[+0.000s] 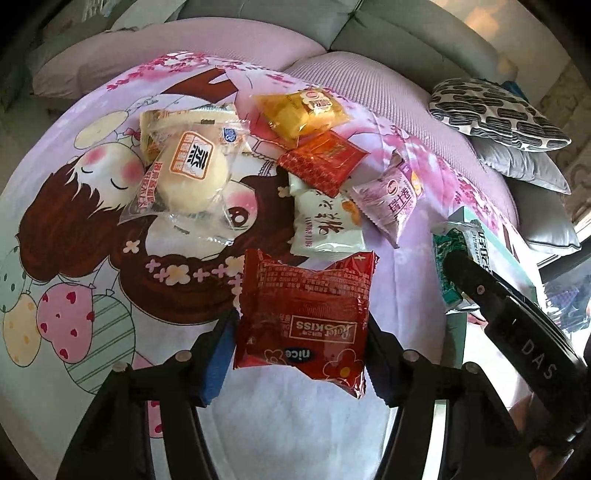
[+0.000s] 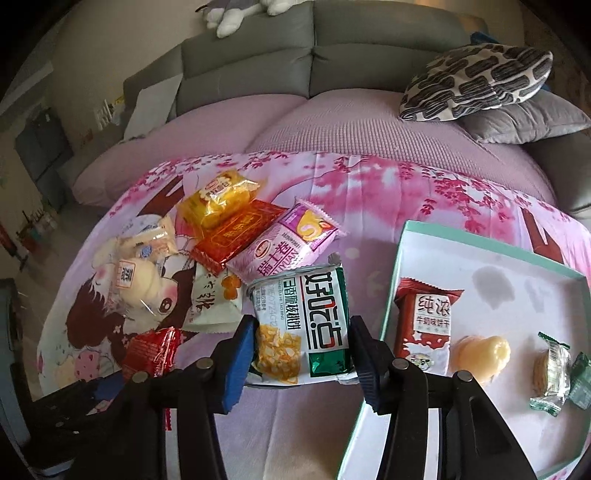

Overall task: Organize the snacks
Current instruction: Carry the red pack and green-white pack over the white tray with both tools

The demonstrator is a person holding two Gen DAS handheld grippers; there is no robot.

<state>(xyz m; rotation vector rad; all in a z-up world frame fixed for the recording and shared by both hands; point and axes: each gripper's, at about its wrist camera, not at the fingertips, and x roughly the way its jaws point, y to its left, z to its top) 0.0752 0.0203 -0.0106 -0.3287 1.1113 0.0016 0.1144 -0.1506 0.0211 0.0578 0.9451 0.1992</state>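
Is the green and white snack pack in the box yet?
Out. The green and white snack pack sits between the right gripper jaws, left of the box.

Home living room. Grey sectional sofa [image 2: 314, 48] runs across the top of the frame, its seat under a pink textured cover [image 2: 332, 122]. Patterned throw pillow [image 2: 476, 81] stacked on a grey cushion [image 2: 528, 122] at upper right. Plush toy [image 2: 236, 14] on the sofa back, top centre. Cartoon-print cloth [image 2: 388, 184] spread in the foreground. Shelving, indistinct, at far left.
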